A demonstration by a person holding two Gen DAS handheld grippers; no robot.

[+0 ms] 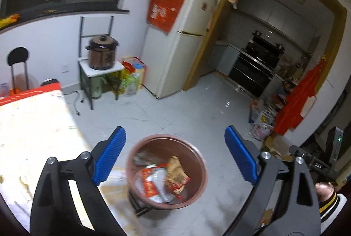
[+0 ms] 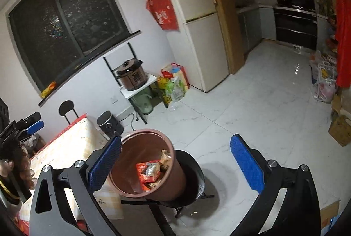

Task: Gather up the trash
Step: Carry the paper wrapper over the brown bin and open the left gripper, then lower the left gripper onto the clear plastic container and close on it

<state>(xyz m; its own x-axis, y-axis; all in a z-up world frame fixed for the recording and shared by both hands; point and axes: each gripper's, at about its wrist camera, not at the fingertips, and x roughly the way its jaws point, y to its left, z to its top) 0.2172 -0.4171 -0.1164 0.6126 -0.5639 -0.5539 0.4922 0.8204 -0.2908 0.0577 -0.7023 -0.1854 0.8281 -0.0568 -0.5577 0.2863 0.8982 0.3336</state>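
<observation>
A brown plastic waste bin (image 1: pixel 167 170) sits on a black stool (image 2: pixel 193 181) at the corner of the table (image 1: pixel 33 137), already holding crumpled wrappers (image 1: pixel 162 179) in red, white and tan. Above it the left gripper (image 1: pixel 175 155) hangs with its blue fingers (image 1: pixel 110 155) spread wide and empty; the right gripper (image 2: pixel 175 168) is just as open, nothing between its fingers (image 2: pixel 246 165). The wrappers look light, soft and slick, likely to crush or slide, so a pinch on a bunched fold seems surest. The bin looks stiff and light; its rim is the obvious hold, though it could tip off the stool. A refrigerator (image 1: pixel 182 41), a pressure cooker (image 1: pixel 102 53) on a small stand and bags (image 2: pixel 174 82) line the far wall, well clear of the bin.
</observation>
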